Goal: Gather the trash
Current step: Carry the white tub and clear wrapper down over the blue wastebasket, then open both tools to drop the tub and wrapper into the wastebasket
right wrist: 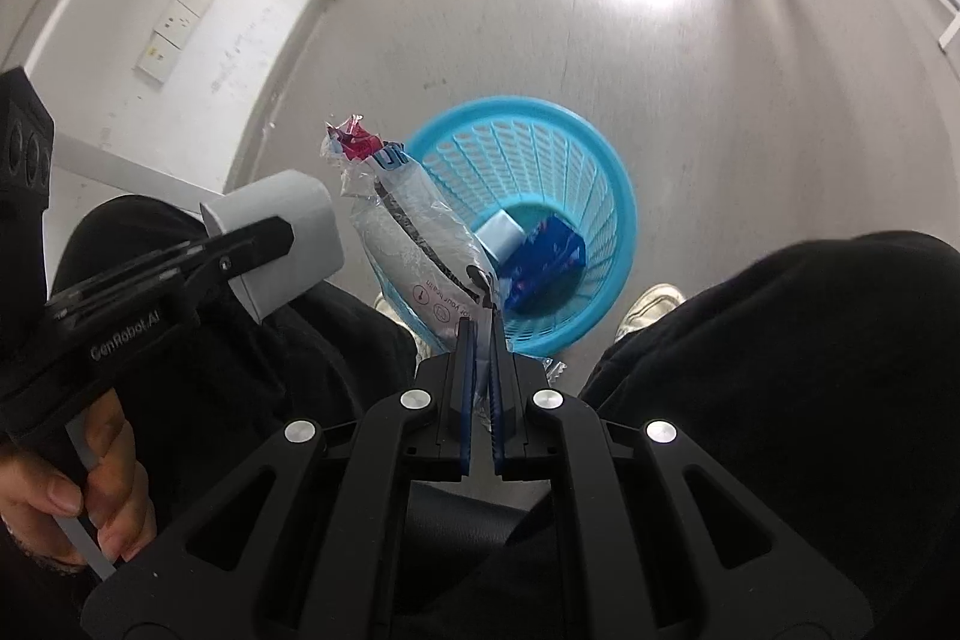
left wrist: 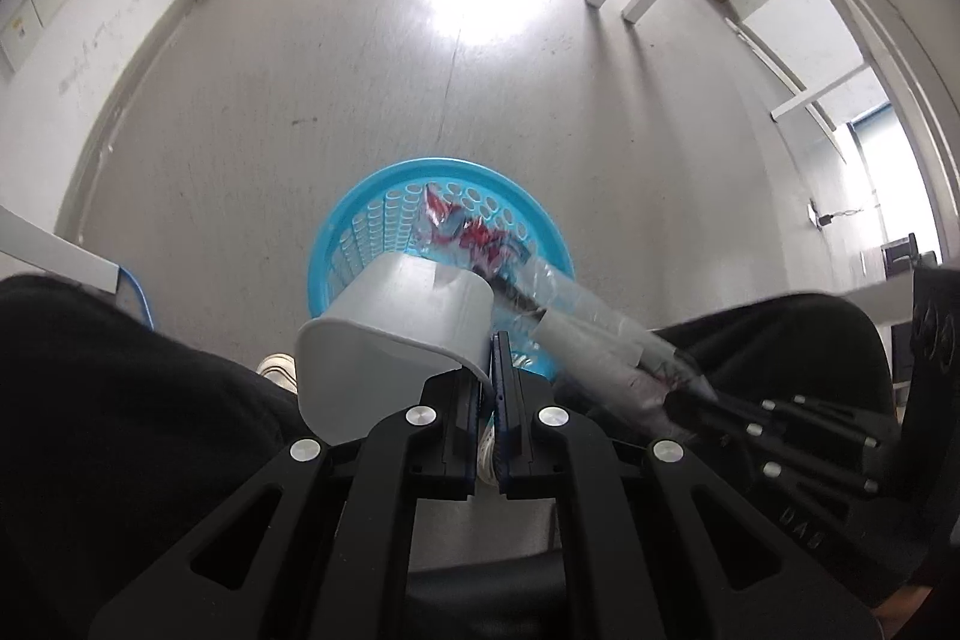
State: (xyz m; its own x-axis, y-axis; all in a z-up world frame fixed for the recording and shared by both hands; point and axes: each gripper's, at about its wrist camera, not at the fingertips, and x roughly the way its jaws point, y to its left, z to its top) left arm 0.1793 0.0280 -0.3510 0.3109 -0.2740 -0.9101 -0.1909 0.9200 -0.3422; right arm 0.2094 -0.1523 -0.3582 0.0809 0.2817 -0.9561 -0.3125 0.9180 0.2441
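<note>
**Two items held above the bin, neither yet released**

Although the blue basket [right wrist: 606,196] on the floor already contains a pale blue box [right wrist: 501,235] and a dark blue packet [right wrist: 549,265], two further items are not yet in it. The left gripper [left wrist: 489,358] has its jaws clamped tight on the wall of a white container [left wrist: 396,322], held over the near rim of the basket. The right gripper [right wrist: 478,334] is closed on the bottom edge of a clear plastic wrapper [right wrist: 414,244] with red print at its far end; the wrapper stands just beside the basket's left rim, not over the opening. Assessment: collection is partly done. Both items must still be brought over the opening and let go. Whether more trash lies elsewhere cannot be told.
</note>
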